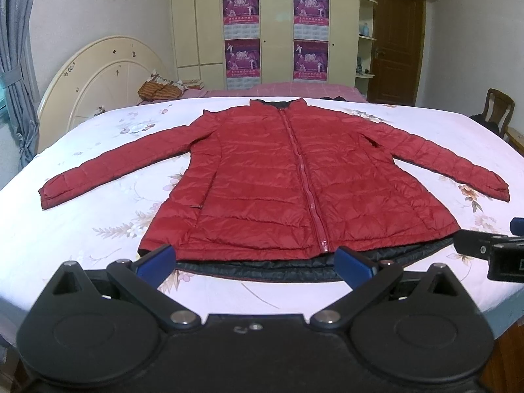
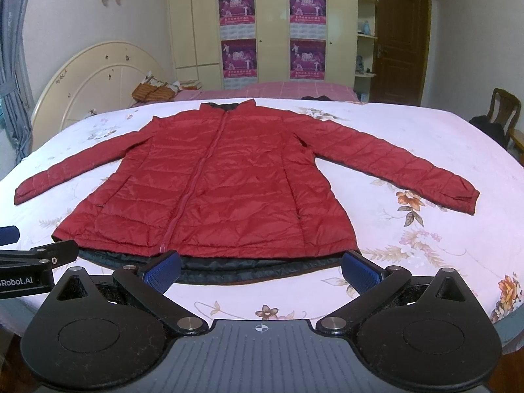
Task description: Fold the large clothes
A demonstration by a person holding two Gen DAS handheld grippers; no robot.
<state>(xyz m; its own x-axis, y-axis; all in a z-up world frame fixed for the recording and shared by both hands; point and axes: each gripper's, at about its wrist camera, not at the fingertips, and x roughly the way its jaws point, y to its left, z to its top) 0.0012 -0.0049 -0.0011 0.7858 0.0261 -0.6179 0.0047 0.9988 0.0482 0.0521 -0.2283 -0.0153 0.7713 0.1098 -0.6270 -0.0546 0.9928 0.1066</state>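
Note:
A red quilted jacket (image 1: pixel 262 180) lies flat on the bed, zipped, front up, both sleeves spread out to the sides, collar at the far end. A strip of its dark lining shows along the near hem. It also shows in the right wrist view (image 2: pixel 216 190). My left gripper (image 1: pixel 255 262) is open and empty, hovering at the near hem. My right gripper (image 2: pixel 262 268) is open and empty, also at the near hem, to the right of the left one. Each gripper shows at the edge of the other's view.
The bed has a white floral sheet (image 1: pixel 98 216) and a cream headboard (image 1: pixel 98 75) at the left. A pink bed (image 1: pixel 294 90) lies beyond, with wardrobes behind. A wooden chair (image 1: pixel 497 108) stands at the right, near a brown door (image 1: pixel 396 42).

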